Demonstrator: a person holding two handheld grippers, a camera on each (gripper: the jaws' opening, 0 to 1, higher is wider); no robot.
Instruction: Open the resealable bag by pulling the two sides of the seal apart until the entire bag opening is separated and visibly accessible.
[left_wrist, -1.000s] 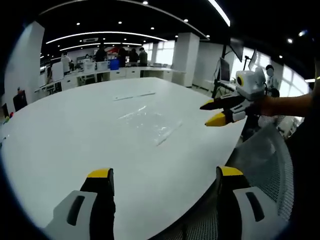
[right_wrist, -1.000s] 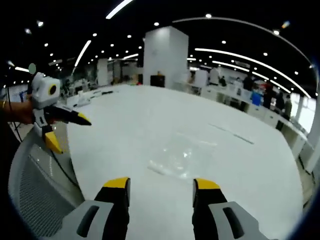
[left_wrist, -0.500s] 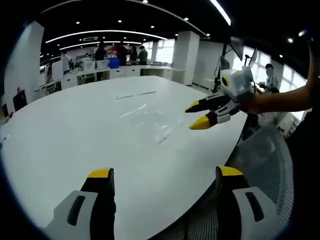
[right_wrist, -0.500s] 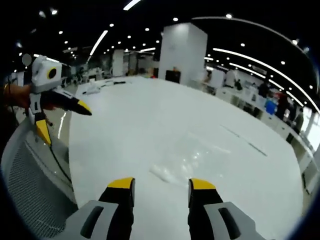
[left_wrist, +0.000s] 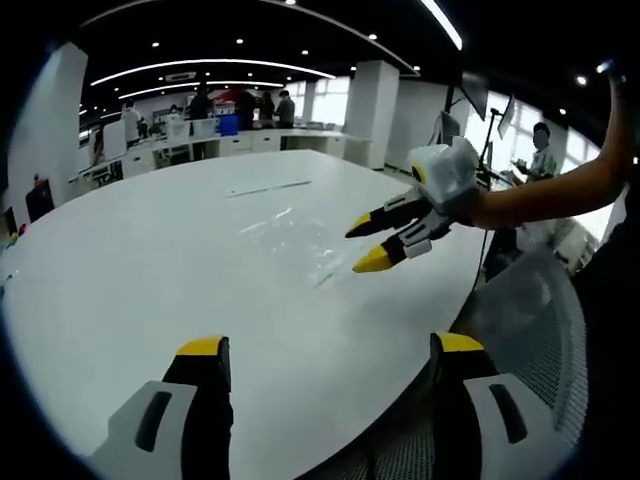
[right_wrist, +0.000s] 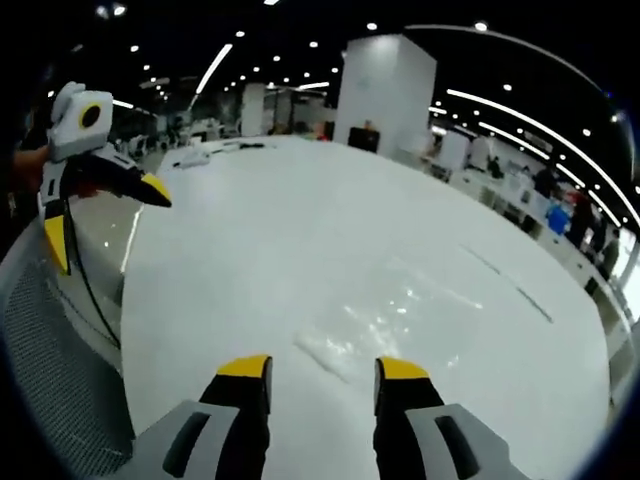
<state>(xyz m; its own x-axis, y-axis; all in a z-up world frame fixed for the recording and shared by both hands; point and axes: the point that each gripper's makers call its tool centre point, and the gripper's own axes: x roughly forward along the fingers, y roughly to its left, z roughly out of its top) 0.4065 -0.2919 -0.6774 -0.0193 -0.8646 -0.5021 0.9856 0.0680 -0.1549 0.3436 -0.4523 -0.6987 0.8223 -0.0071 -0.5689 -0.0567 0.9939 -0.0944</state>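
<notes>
On table (left_wrist: 120, 290), clear bag (right_wrist: 385, 325) hard to make out; right claw (left_wrist: 365, 245) nearer now, parted; left claw (right_wrist: 100, 215) parted.

One clear resealable bag (left_wrist: 300, 245), flat on one white table (left_wrist: 130, 290). Two hand-held grippers: the left hand-held gripper (left_wrist: 330, 350) with two yellow-tipped jaws set wide apart, and the right hand-held gripper (right_wrist: 322, 368) likewise with two yellow-tipped jaws, parted over the near edge of the bag (right_wrist: 380, 325). One mesh chair back (left_wrist: 525, 310) beside the table edge. One thin strip (left_wrist: 268, 188) lying farther along the tabletop. One broad white pillar (right_wrist: 385, 95) in the hall behind. Several people at the far desks, too small and blurred to count exactly; one further person (left_wrist: 540, 155) standing near the windows.
</notes>
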